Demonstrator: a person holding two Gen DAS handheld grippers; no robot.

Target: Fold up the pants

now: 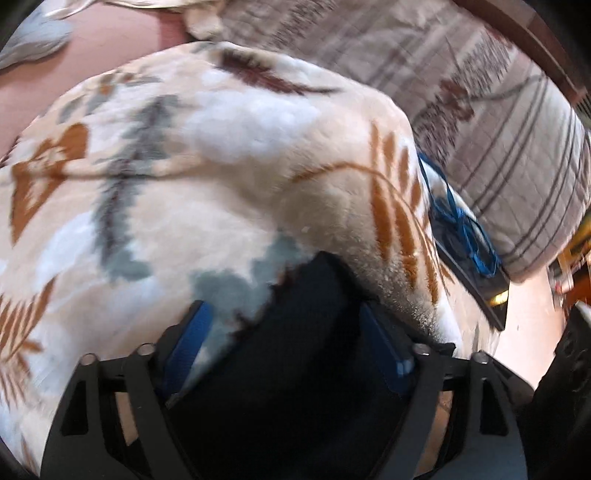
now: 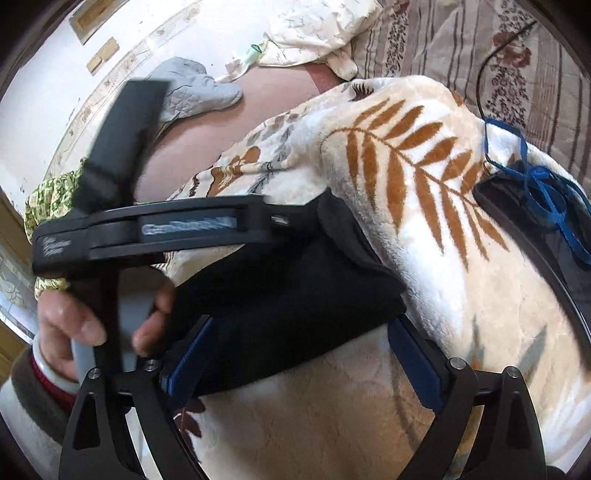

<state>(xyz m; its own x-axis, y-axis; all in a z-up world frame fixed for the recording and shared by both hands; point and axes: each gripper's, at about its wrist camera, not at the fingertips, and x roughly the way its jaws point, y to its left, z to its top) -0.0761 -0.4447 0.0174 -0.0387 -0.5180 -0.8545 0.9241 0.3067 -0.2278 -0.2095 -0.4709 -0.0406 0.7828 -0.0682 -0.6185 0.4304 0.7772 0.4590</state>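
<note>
The black pants (image 2: pixel 295 280) lie bunched on a cream fleece blanket with orange fern leaves (image 2: pixel 424 177). My right gripper (image 2: pixel 303 350) is open, its blue pads (image 2: pixel 417 365) on either side of the black cloth. My left gripper (image 1: pixel 291 339) is open too, with the black pants (image 1: pixel 306 332) filling the gap between its pads (image 1: pixel 384 350). In the right wrist view the left gripper's body (image 2: pixel 155 236) and the hand holding it (image 2: pixel 92 325) sit at the left, its tip touching the pants. The pants' waistband and blue drawstring (image 2: pixel 546 199) lie at the far right, and show in the left wrist view (image 1: pixel 461 225).
A striped brown floral quilt (image 2: pixel 480 44) covers the bed beyond the blanket. A grey quilted cloth (image 2: pixel 192 92) and a white patterned cloth (image 2: pixel 317 33) lie on a pink sheet (image 2: pixel 258 96). A white wall (image 2: pixel 147 33) is behind, and a green patterned cloth (image 2: pixel 48 199) at left.
</note>
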